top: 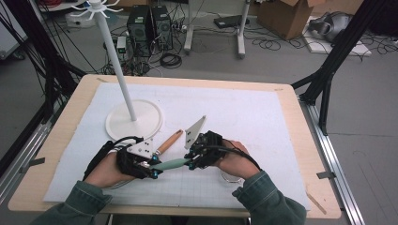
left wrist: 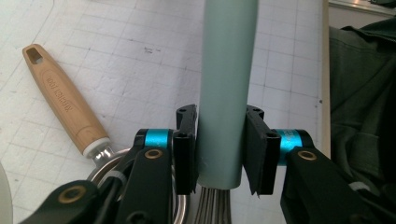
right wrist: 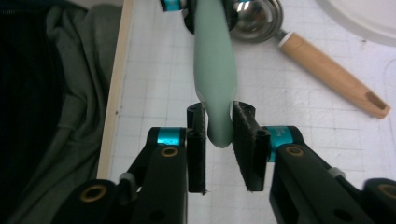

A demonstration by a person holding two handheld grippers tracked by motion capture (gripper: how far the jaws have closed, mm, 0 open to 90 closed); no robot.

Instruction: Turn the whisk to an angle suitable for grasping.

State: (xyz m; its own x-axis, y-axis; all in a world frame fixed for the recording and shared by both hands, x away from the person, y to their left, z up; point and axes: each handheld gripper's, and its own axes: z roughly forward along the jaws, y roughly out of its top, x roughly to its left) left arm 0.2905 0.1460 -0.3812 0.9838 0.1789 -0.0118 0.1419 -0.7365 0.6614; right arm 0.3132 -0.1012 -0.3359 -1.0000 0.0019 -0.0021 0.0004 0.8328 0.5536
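A whisk with a mint-green handle hangs level above the white mat, held between both grippers. My left gripper is shut on the thick end of the handle, just ahead of the steel wires; both pads press its sides. My right gripper faces it from the other side, and its pads lie against the narrow tip of the handle. In the right gripper view the left gripper shows at the top edge.
A metal scoop with a wooden handle lies on the mat just behind the grippers. Farther back on the left stands a white hook stand with a round base and a tall pole. The table's near edge runs close by the sleeves.
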